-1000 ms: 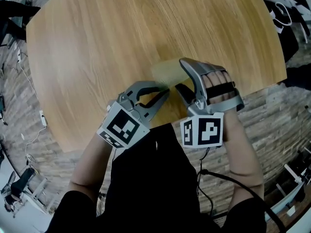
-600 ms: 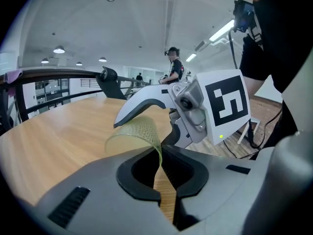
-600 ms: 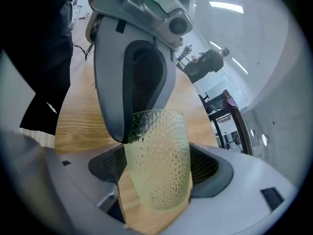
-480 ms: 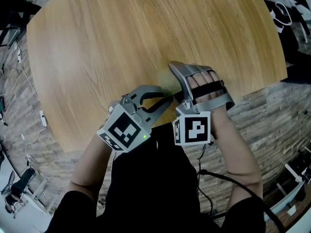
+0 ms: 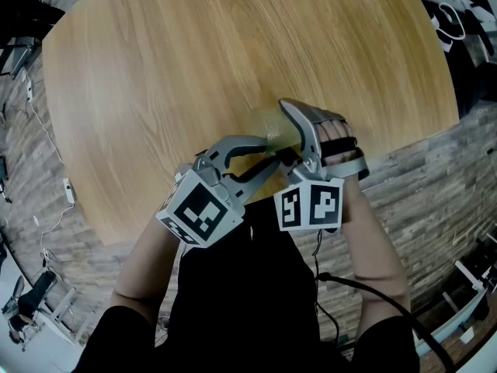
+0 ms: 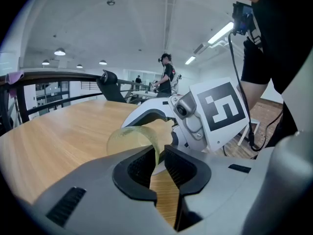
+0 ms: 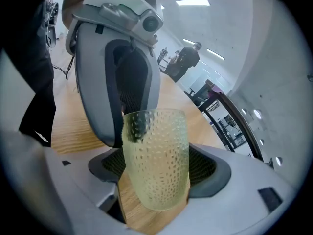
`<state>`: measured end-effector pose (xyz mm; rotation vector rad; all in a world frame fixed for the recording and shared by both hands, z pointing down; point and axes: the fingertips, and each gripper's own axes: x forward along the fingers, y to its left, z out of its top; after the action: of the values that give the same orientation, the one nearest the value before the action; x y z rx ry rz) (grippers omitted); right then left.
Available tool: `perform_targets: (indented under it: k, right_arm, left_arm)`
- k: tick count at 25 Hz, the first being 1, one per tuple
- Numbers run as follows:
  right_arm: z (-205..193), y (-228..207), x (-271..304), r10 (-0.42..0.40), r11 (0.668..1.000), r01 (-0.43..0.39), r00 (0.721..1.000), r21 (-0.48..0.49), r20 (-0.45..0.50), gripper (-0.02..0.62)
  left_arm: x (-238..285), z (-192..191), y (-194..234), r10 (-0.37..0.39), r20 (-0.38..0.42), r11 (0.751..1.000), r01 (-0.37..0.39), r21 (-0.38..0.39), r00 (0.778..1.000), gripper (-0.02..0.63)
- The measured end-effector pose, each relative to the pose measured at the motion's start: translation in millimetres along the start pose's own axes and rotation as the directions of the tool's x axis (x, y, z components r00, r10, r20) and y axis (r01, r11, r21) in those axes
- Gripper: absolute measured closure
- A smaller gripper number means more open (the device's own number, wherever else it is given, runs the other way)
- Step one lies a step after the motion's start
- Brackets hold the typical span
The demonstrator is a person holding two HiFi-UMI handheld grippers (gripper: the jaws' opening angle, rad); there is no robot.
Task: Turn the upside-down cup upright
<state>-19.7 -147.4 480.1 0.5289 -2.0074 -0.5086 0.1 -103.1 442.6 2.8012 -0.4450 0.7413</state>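
Note:
The cup (image 7: 155,155) is translucent yellow-green with a dimpled wall. My right gripper (image 7: 156,169) is shut on it, with a pad on each side of its body. In the head view the cup (image 5: 266,123) is held over the near part of the table, between my right gripper (image 5: 291,140) and my left gripper (image 5: 272,160). In the left gripper view the cup's thin wall (image 6: 146,138) stands between the pads of the left gripper (image 6: 159,156). Those jaws have just been opening, and a narrow gap shows beside the wall.
The round wooden table (image 5: 194,53) stretches away beyond the cup. A wood-plank floor (image 5: 435,177) lies past its near edge. Chairs and cables stand at the picture's left edge (image 5: 15,22). Other people (image 6: 167,75) are far off in the hall.
My right gripper has rolled and drawn closer to the left gripper, bringing the cup with it. The left gripper has stayed nearly in place.

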Motion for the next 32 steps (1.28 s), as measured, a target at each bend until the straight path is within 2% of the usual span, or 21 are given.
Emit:
perform_targets:
  k: [2,4,8,11,15,19,21,23,27,30,32]
  right_arm:
    - [1,-1,1,-0.012,0.999,0.011,1.000,0.035,0.006,0.275]
    - [2,-3,2,-0.023,0.998,0.022,1.000,0.065,0.015,0.275]
    - [-10,-9,5,-0.048,0.993,0.048,0.999,0.107,-0.007,0.275]
    - [-19,-18,4,-0.067,0.985,0.069,0.998,0.160,-0.017,0.275]
    - [-22,-27,0,-0.090,0.969,0.088,0.996,0.231,0.001,0.275]
    - [-16,-32,-12,-0.103,0.946,0.080,0.993,0.314,0.060,0.275]
    - [-8,-35,-19,-0.114,0.930,0.068,0.987,0.360,0.109,0.275]
    - [0,-38,-24,-0.132,0.914,0.052,0.976,0.403,0.172,0.275]
    - [17,-39,-31,-0.143,0.878,-0.027,0.938,0.478,0.315,0.275]
    - [26,-36,-33,-0.146,0.853,-0.100,0.897,0.512,0.418,0.275]
    - [29,-35,-31,-0.139,0.846,-0.133,0.880,0.517,0.454,0.275]
  left_arm:
    - [-2,0,0,-0.005,0.003,1.000,0.005,-0.006,1.000,0.521]
    - [-5,2,1,0.001,0.013,1.000,-0.001,-0.007,1.000,0.517]
    - [-13,16,8,0.028,0.090,0.999,-0.025,-0.030,0.996,0.508]
    - [-24,18,23,0.078,0.133,0.994,-0.066,-0.090,0.988,0.508]
    - [-35,10,48,0.157,0.129,0.977,-0.135,-0.164,0.979,0.509]
    - [-36,4,73,0.247,0.124,0.957,-0.221,-0.189,0.961,0.556]
    - [-35,3,86,0.286,0.137,0.949,-0.261,-0.176,0.948,0.587]
    - [-32,4,98,0.318,0.158,0.943,-0.294,-0.154,0.935,0.597]
    - [-21,5,114,0.382,0.164,0.919,-0.355,-0.172,0.909,0.598]
    - [-11,5,115,0.387,0.162,0.916,-0.358,-0.179,0.908,0.598]
    - [-6,7,116,0.378,0.169,0.920,-0.350,-0.177,0.910,0.598]
